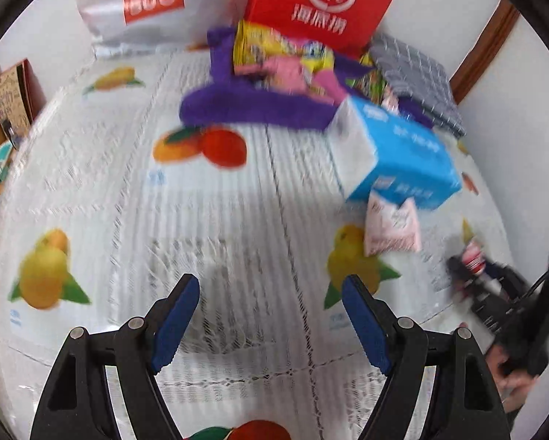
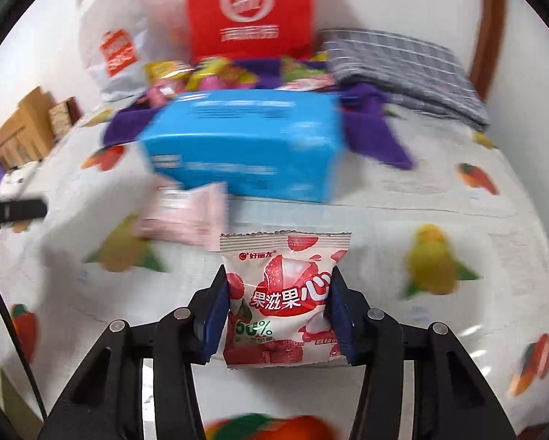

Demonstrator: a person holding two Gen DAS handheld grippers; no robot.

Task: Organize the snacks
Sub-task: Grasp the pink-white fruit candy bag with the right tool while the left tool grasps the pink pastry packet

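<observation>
1. Right wrist view, bench [image 2: 403, 220]: covered by a white lace cloth printed with fruit, and it carries everything listed below.
2. Red bag [image 2: 250, 11]: stands upright at the far edge against the wall. A white shopping bag [image 2: 116, 55] is to its left and a folded grey checked cloth [image 2: 403, 69] to its right.
3. Purple fabric tray [image 1: 245, 106]: sits in front of the red bag and is heaped with mixed snack packets [image 1: 282, 58]. Judged to be the collecting place, though motion blur leaves its rim unclear.
4. Blue carton [image 2: 245, 146]: lies on its side, just in front of the purple tray and nearer the cameras.
5. Pink sachet [image 2: 186, 216]: loose on the cloth, touching or overlapping the carton's near edge; too blurred to tell which.
6. Strawberry snack packet [image 2: 285, 293]: held upright off the cloth, its sides pinched between the blue pads, printed face toward the lens.
7. Right tool [image 2: 278, 315]: closed narrow on the strawberry snack packet, near side of the bench, well apart from the tray.
8. Left tool [image 1: 271, 315]: spread wide and carrying nothing, hovering over bare cloth.
9. Step in hand, as judged: carrying a picked packet toward storage.
10. Next move, as judged: lift the packet over the carton, reach the tray, then release. The wide left tool is well placed for the pink sachet.
</observation>
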